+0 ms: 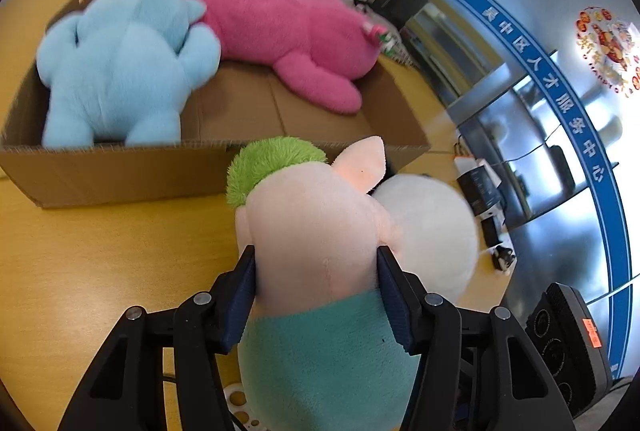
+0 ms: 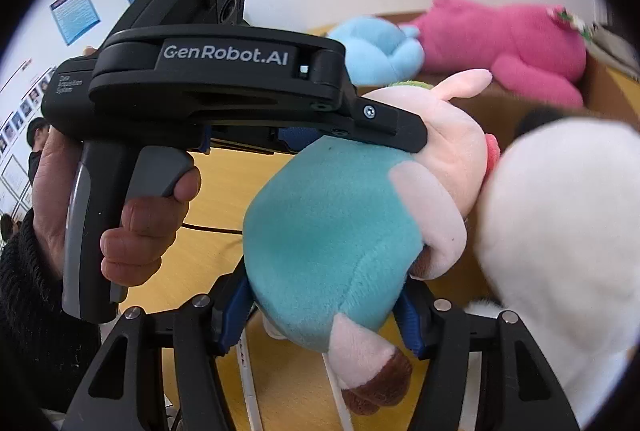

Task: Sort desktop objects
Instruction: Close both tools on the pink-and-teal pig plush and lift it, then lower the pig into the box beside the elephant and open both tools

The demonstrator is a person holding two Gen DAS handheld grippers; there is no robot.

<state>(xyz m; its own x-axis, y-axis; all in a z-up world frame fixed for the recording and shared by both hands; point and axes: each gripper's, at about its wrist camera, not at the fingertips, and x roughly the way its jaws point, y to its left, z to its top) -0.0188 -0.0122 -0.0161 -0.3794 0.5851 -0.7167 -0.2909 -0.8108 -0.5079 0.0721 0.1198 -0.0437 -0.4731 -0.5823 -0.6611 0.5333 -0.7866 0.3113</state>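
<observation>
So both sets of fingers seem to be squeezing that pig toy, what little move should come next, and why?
Probably lift the pig plush a little and carry it toward the cardboard box. Both the left gripper and the right gripper appear clamped on its body, and the box just ahead already holds the blue plush and pink plush, with bare floor between them.

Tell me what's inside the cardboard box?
In the cardboard box lie a blue plush toy and a pink plush toy, on the box's brown bottom. Whatever lies beneath them is covered.
</observation>
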